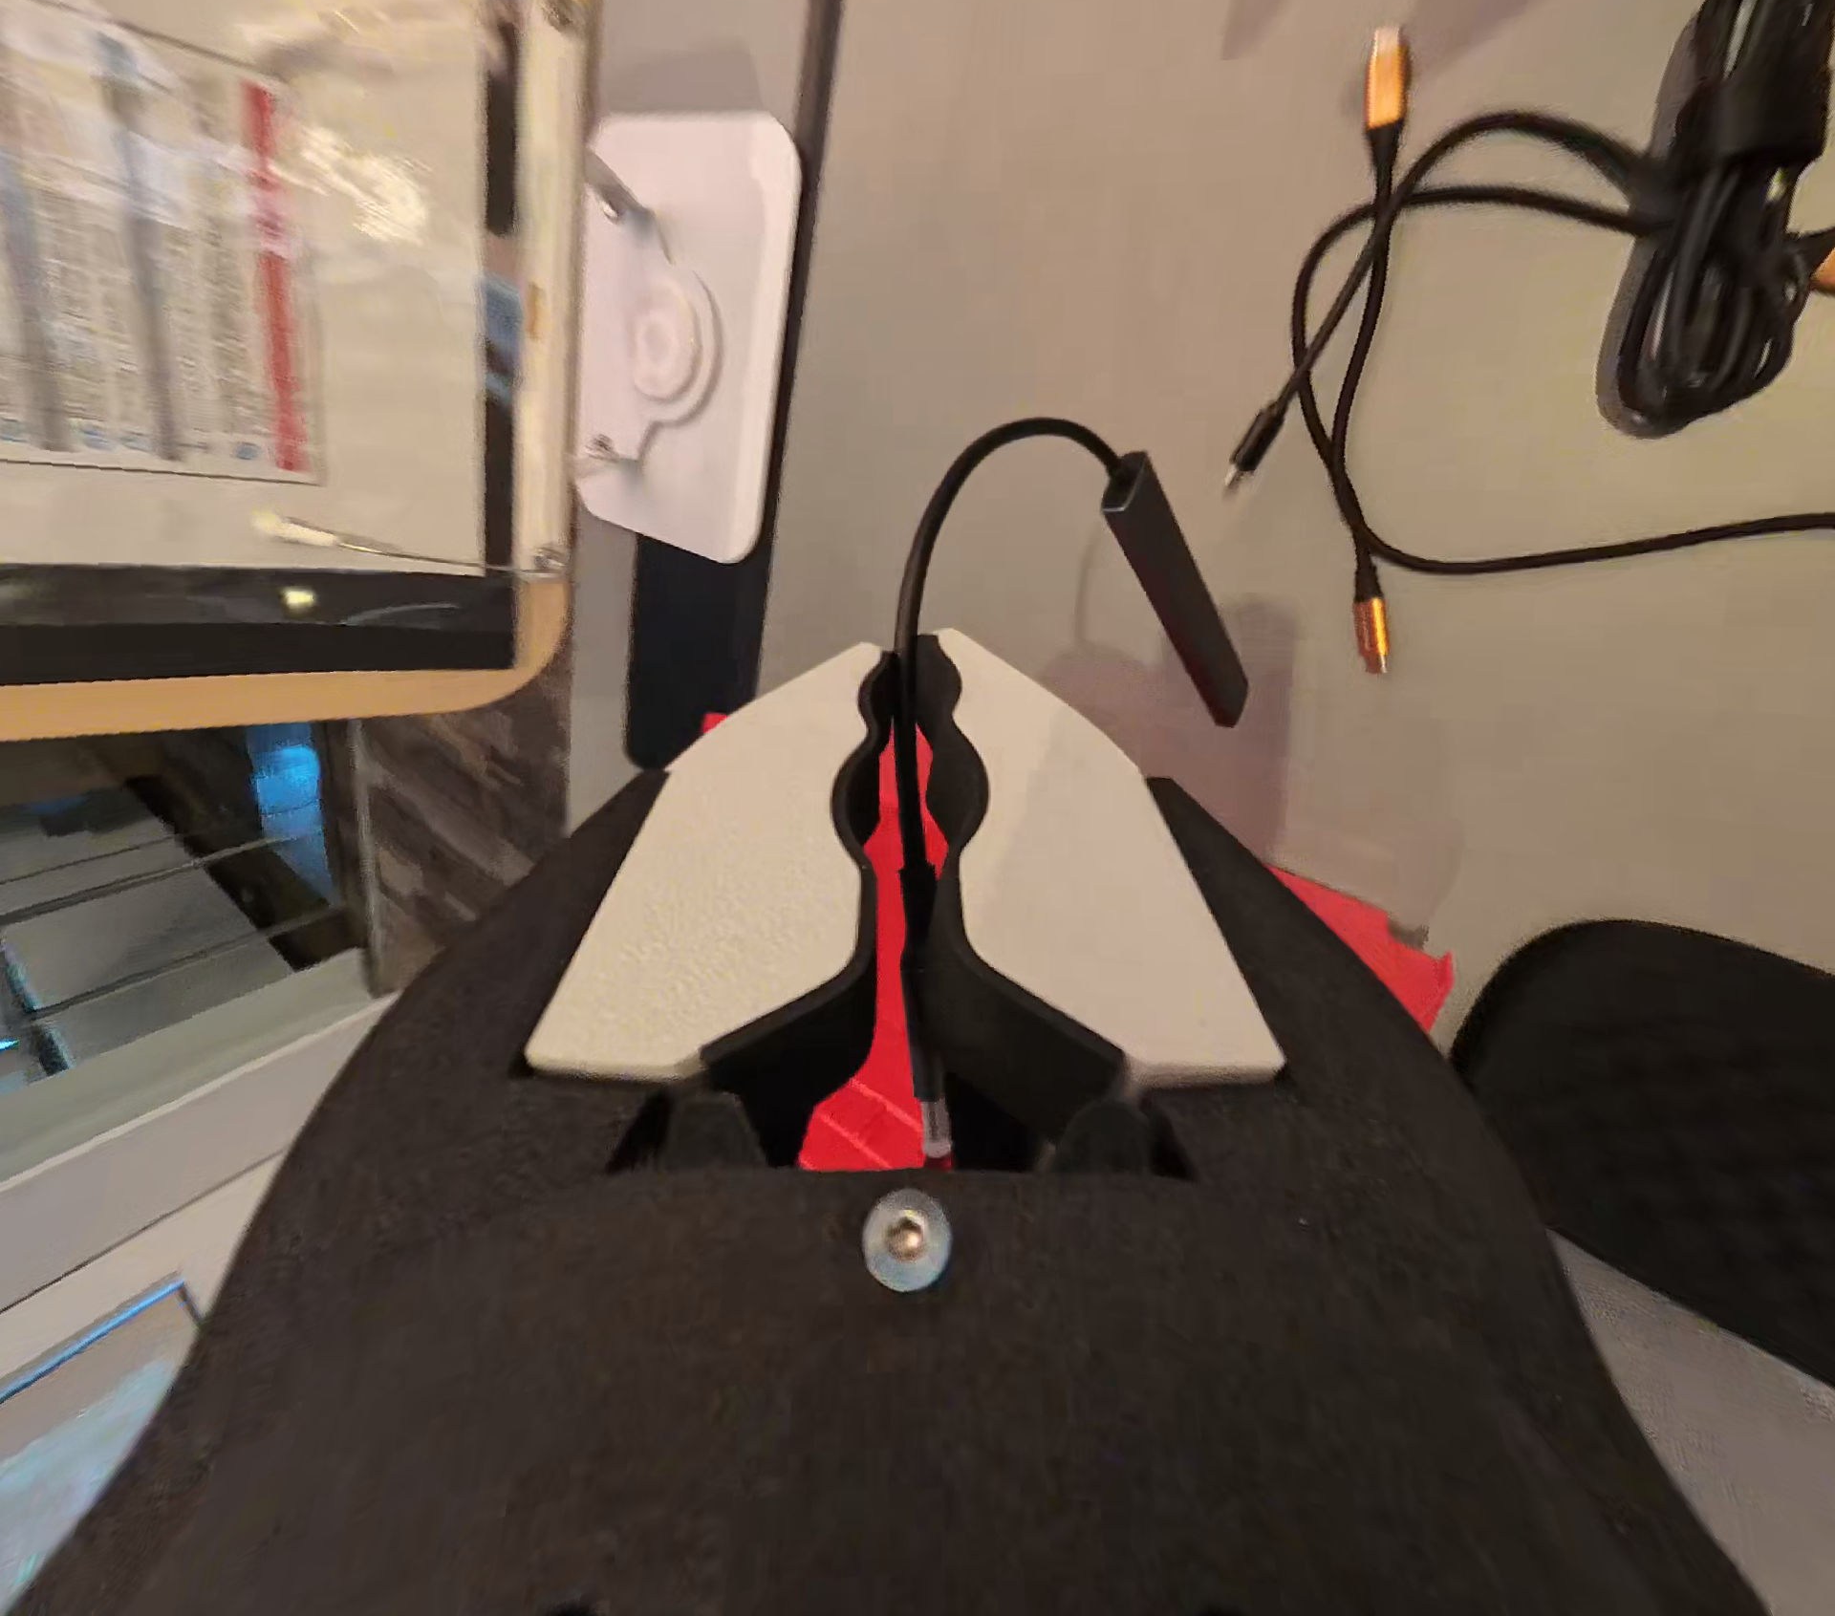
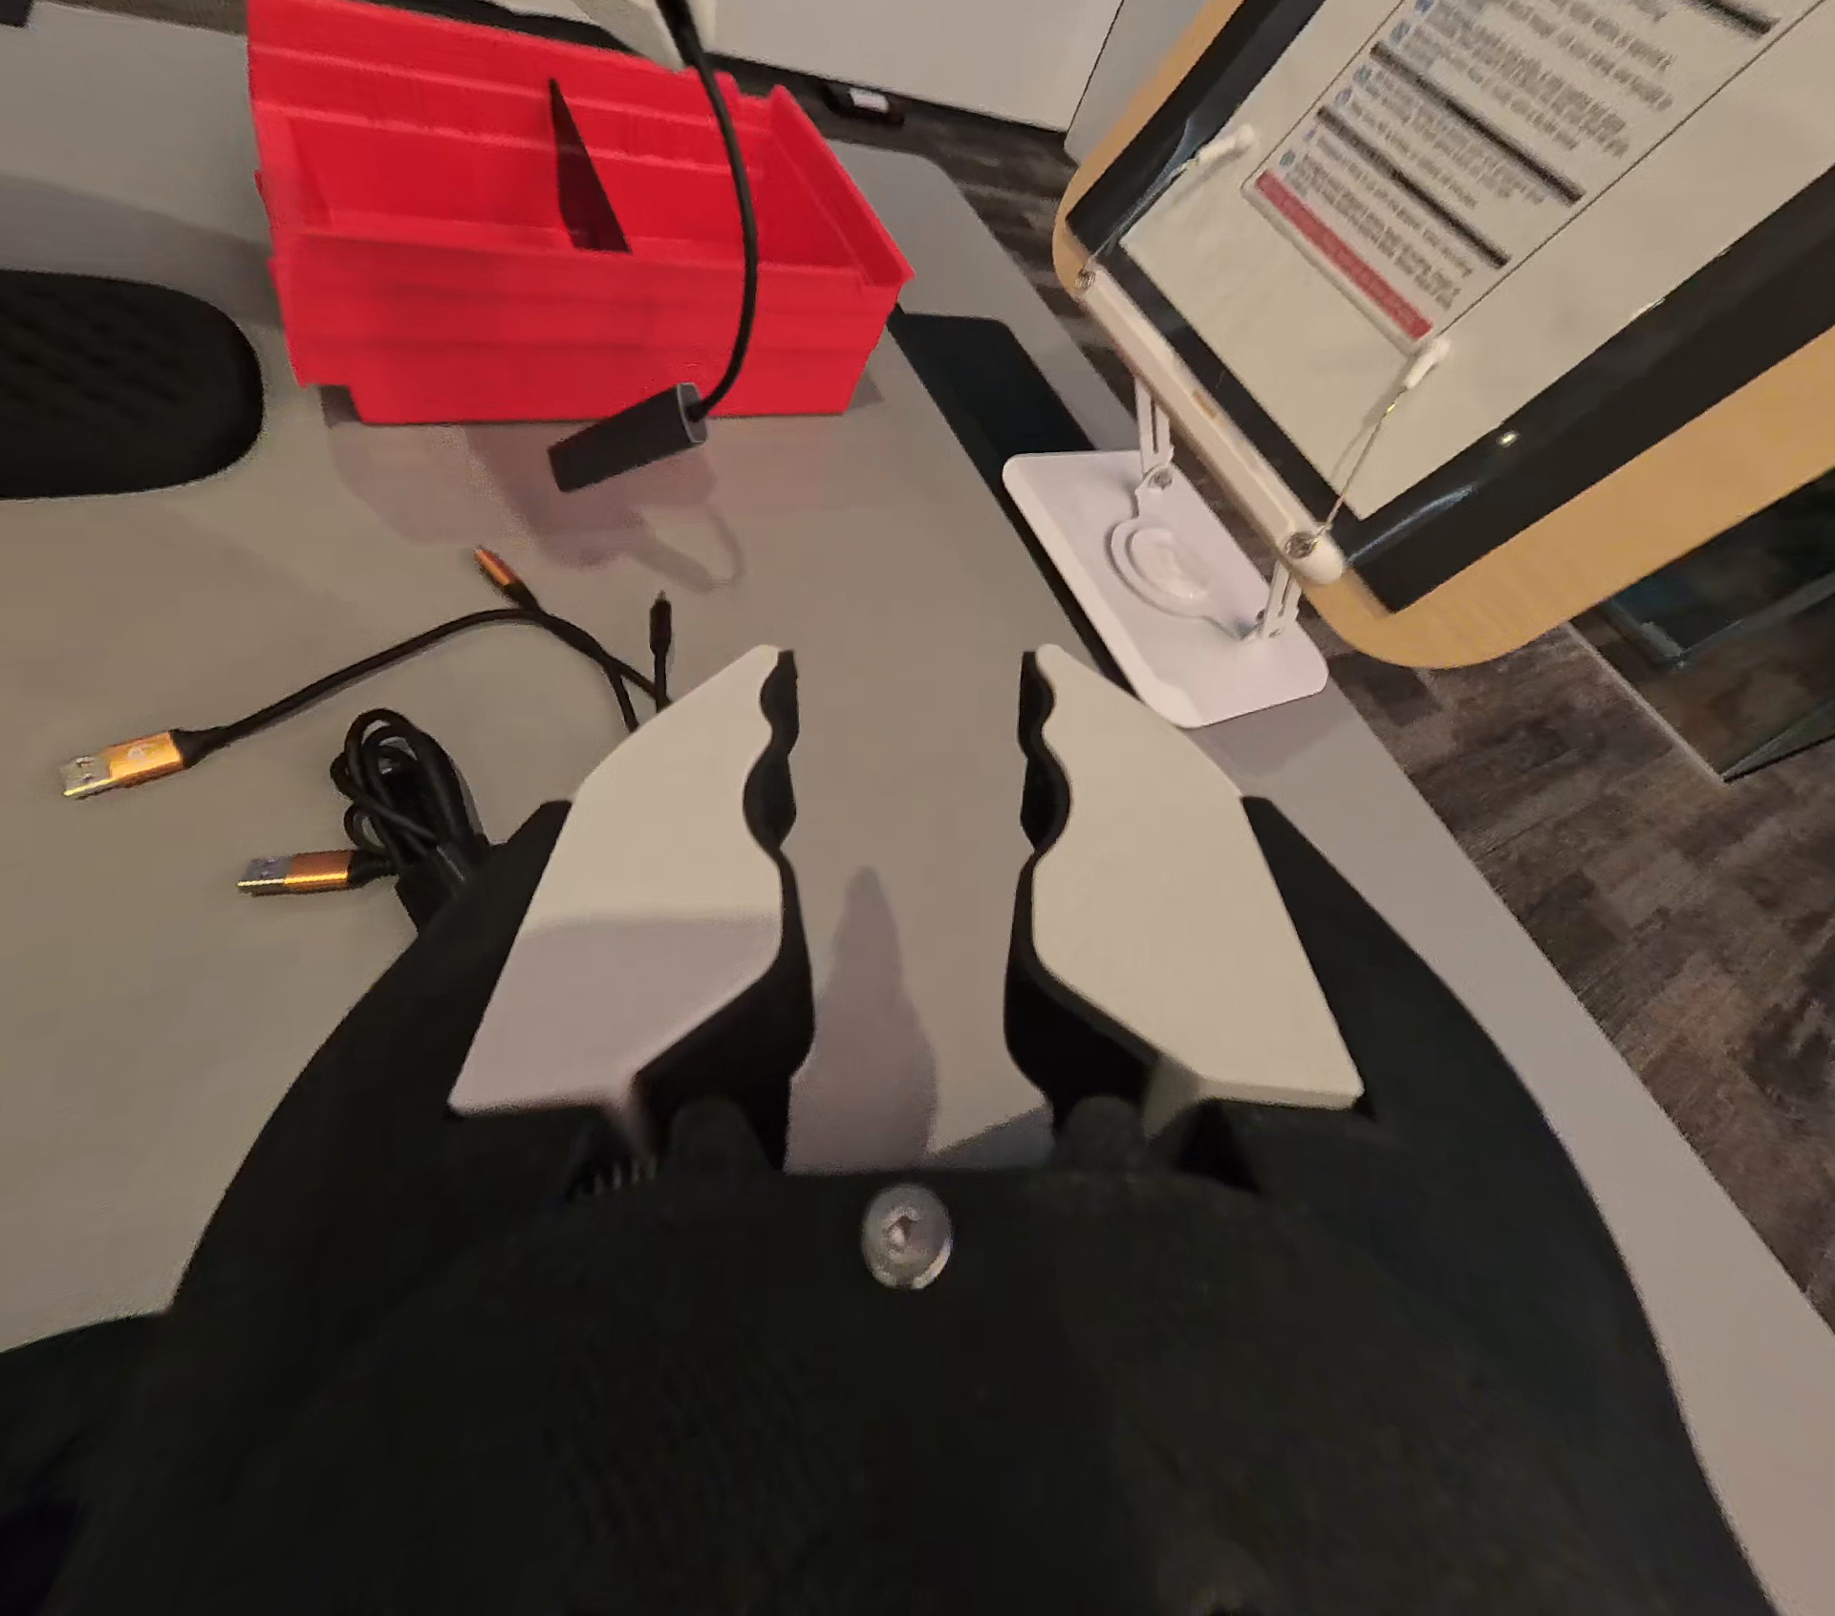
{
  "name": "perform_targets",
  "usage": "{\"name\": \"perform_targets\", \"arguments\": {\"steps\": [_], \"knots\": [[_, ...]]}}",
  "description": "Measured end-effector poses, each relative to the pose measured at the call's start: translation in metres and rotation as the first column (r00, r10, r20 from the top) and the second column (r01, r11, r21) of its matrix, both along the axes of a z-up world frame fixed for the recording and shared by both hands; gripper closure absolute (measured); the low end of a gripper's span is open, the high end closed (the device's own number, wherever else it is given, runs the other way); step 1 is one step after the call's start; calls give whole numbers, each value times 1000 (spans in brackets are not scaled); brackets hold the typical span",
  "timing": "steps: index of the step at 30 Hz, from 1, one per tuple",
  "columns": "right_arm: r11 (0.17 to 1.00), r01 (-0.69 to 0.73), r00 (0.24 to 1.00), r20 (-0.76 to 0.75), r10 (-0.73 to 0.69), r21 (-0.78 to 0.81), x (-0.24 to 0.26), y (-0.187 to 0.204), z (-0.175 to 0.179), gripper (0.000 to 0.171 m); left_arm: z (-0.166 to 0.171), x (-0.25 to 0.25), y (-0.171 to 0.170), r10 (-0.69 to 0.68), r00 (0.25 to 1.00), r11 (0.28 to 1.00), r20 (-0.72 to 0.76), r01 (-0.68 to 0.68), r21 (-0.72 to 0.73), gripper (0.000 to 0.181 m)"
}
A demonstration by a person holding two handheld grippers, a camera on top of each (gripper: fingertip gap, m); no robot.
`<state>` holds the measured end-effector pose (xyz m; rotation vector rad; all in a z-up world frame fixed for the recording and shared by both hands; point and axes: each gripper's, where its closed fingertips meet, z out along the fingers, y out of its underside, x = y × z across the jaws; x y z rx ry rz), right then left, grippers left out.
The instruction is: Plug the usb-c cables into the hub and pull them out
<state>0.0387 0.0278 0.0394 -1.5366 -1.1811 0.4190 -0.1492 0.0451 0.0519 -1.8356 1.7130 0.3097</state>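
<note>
Going left to right in the right wrist view: a black mesh pad sits at the far left edge of the grey table. Next to it there's a red bin with a black divider inside. In front of the bin the hub hangs by its own lead, tilted, with its low end just over the tabletop, can't tell if it actually touches. Nearer the camera the usb-c cables are sprawled loose on the table, orange-collared plugs pointing left, plus a coiled black bundle right beside them. None of them is in the hub.

The right gripper is wide apart with nothing between its fingers, just bare table showing through the gap.

Further right there's a white stand holding up a framed sign at the table's edge.

In the left wrist view, the left gripper is pinched tight on the hub's lead, which runs up between the tips and arcs over to the hub dangling to the right.
</note>
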Motion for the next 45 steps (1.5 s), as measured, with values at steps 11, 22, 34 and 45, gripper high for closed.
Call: {"name": "perform_targets", "arguments": {"steps": [11, 22, 34, 45], "knots": [[966, -218, 949, 201, 244, -140, -75, -12, -66, 119, -139, -2, 80, 164, 972, 961, -168, -196, -197, 178], [976, -196, 953, 215, 212, -92, -66, -18, -48, 119, -157, -16, 92, 298, 952, 941, -67, -305, -146, 123], [980, -147, 983, 128, 130, 135, -33, -45, 20, 121, -172, 53, -10, -89, 996, 974, -23, 82, -213, 146], [959, -171, 980, 136, 143, 225, -28, -65, 38, 122, -208, 42, -1, -77, 981, 952, -179, 20, -304, 170]]}}
